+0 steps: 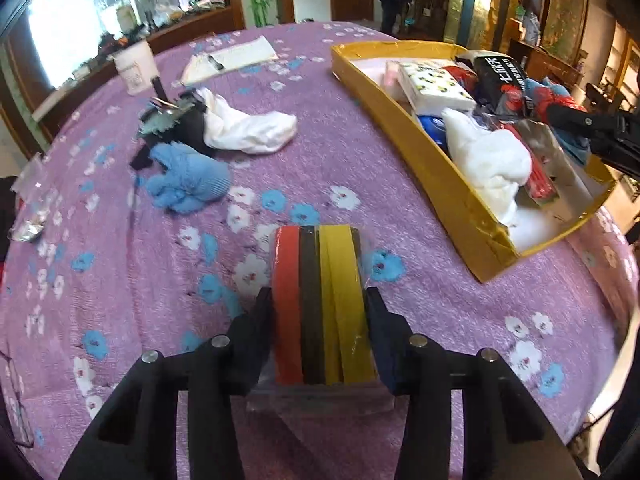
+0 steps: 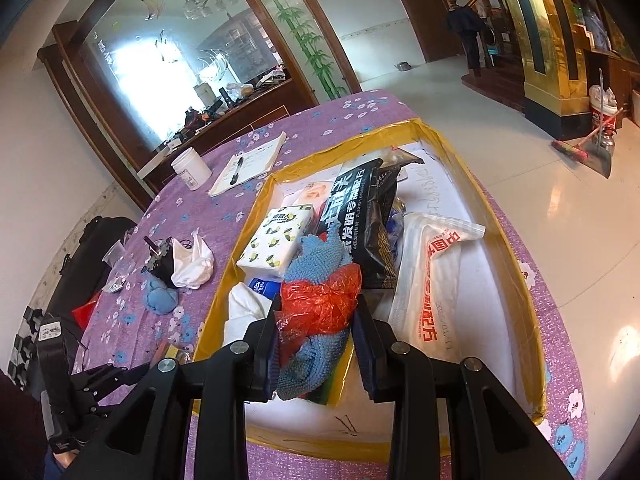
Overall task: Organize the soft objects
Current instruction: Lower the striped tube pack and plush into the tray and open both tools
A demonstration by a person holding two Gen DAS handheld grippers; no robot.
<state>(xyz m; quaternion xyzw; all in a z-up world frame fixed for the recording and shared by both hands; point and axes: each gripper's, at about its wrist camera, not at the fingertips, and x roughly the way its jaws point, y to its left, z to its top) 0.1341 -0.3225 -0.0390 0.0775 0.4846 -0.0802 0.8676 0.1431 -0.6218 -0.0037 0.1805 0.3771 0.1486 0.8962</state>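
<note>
My left gripper [image 1: 320, 300] is shut on a wrapped pack of red, black and yellow sponge strips [image 1: 322, 304], held just above the purple flowered tablecloth [image 1: 120, 280]. A blue knit glove [image 1: 188, 182] and a white cloth [image 1: 248, 128] lie farther ahead to the left. My right gripper [image 2: 318, 312] is shut on a bundle of blue knit cloth and red plastic bag [image 2: 320, 312], held over the yellow box [image 2: 516, 264]. The box also shows in the left wrist view [image 1: 452, 196], at the right, filled with several soft packs.
The yellow box holds a tissue pack [image 2: 274, 246], a black packet [image 2: 360, 216], a white printed bag [image 2: 436, 280] and a white cloth [image 1: 488, 160]. A white jar [image 1: 134, 66], a notepad with pen [image 1: 230, 58] and a dark object [image 1: 172, 118] lie on the table.
</note>
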